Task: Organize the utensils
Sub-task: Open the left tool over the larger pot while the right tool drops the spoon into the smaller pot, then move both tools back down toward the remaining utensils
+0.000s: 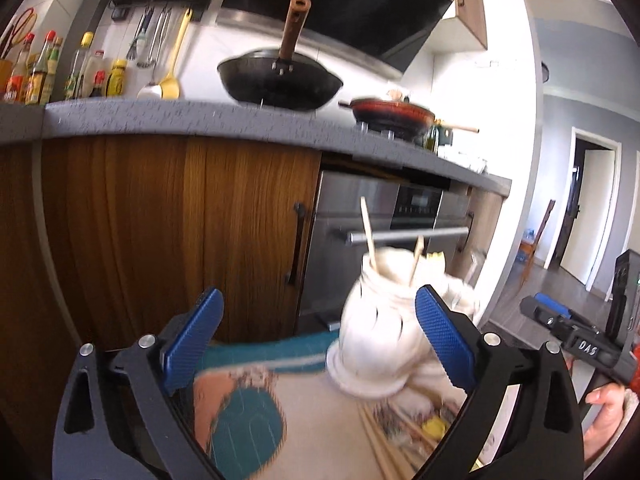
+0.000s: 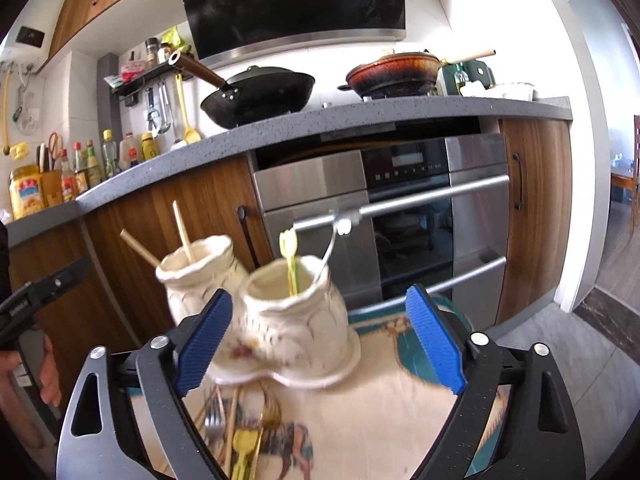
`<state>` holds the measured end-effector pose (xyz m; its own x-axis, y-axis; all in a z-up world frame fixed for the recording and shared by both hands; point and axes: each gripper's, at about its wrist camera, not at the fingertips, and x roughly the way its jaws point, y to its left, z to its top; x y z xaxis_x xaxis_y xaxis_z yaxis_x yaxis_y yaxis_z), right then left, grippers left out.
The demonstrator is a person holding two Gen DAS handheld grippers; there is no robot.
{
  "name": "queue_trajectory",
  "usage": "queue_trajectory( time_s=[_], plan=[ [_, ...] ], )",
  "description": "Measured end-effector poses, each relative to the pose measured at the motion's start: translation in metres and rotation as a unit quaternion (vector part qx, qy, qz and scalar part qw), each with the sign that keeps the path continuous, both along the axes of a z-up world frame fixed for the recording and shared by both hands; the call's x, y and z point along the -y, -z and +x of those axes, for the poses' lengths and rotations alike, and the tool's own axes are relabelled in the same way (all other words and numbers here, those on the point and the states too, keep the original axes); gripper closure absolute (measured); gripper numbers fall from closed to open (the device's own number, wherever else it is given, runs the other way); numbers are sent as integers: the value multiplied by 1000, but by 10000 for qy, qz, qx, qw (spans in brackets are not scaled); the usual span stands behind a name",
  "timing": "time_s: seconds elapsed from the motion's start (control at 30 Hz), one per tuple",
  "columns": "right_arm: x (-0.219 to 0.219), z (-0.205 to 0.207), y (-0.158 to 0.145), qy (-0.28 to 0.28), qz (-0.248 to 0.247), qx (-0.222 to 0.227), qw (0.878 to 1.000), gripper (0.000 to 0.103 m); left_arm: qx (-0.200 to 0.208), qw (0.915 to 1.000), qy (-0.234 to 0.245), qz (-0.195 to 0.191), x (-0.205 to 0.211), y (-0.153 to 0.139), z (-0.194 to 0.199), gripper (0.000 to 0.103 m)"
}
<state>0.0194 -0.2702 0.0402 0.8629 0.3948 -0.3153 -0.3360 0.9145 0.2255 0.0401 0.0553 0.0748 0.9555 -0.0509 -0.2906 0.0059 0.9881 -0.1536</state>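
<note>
Two joined cream ceramic jars stand on a patterned cloth. The left jar [image 2: 196,276] holds two chopsticks [image 2: 184,232]; the right jar [image 2: 296,316] holds a yellow plastic fork [image 2: 290,258]. In the left wrist view the chopstick jar [image 1: 380,320] is just ahead, by my right finger. Loose utensils lie on the cloth before the jars: a metal fork [image 2: 214,420], a yellow fork [image 2: 244,444], chopsticks [image 1: 380,440]. My left gripper [image 1: 316,336] is open and empty. My right gripper [image 2: 320,340] is open and empty, its jaws on either side of the right jar.
The patterned cloth [image 2: 380,420] covers a small table in front of a kitchen counter [image 2: 280,128] with an oven [image 2: 400,220] below. A black wok [image 2: 260,92] and a red pan [image 2: 396,72] sit on the stove. Bottles [image 2: 80,168] line the counter's left.
</note>
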Motion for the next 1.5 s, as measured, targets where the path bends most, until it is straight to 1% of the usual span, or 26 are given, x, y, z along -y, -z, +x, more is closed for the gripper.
queue_trajectory(
  time_s=[0.13,0.23,0.3,0.4,0.47,0.57,0.63,0.8,0.9,1.0,1.07,1.17,1.33,1.4,1.47,1.5],
  plan=[
    [1,-16,7,-17,-62,-84,9999,12,-249,9996,-61,152,6,13,-12,8],
    [1,-24,10,-28,-100,-131,9999,11,-367,9992,-33,174,10,18,-20,8],
    [0,-27,14,-34,-182,-225,9996,11,-462,9987,-19,213,12,23,-24,8],
    [-4,-28,24,-75,-366,-442,9983,11,-732,9965,22,398,20,32,-24,8],
    [-8,-28,30,-94,-505,-581,9970,11,-877,9951,70,447,23,39,-23,8],
    [-14,-27,37,-139,-668,-747,9949,11,-1220,9910,108,533,29,53,-17,8],
    [-16,-26,39,-144,-737,-795,9940,11,-1525,9862,141,633,34,64,-11,8],
    [-20,-23,45,-195,-867,-907,9919,11,-1893,9783,241,804,44,81,-5,11],
    [-19,-21,46,-157,-892,-970,9912,11,-2062,9746,306,816,50,86,-3,13],
    [-17,-19,46,-132,-867,-1027,9908,11,-2232,9703,459,816,54,92,0,19],
    [-16,-17,47,-135,-853,-1083,9904,11,-2357,9662,545,891,60,96,2,28],
    [-19,-16,49,-143,-896,-1131,9894,11,-2485,9616,663,959,67,101,4,37],
    [-27,-14,53,-234,-1027,-1238,9867,13,-2678,9549,812,995,74,107,9,49],
    [-31,-12,55,-335,-1036,-1327,9852,19,-2724,9535,848,976,74,110,9,50],
    [-39,-9,59,-432,-1085,-1464,9823,29,-2782,9512,905,977,74,112,9,61],
    [-42,-8,60,-475,-1094,-1513,9813,31,-2832,9493,926,1000,75,114,9,62]
  ],
)
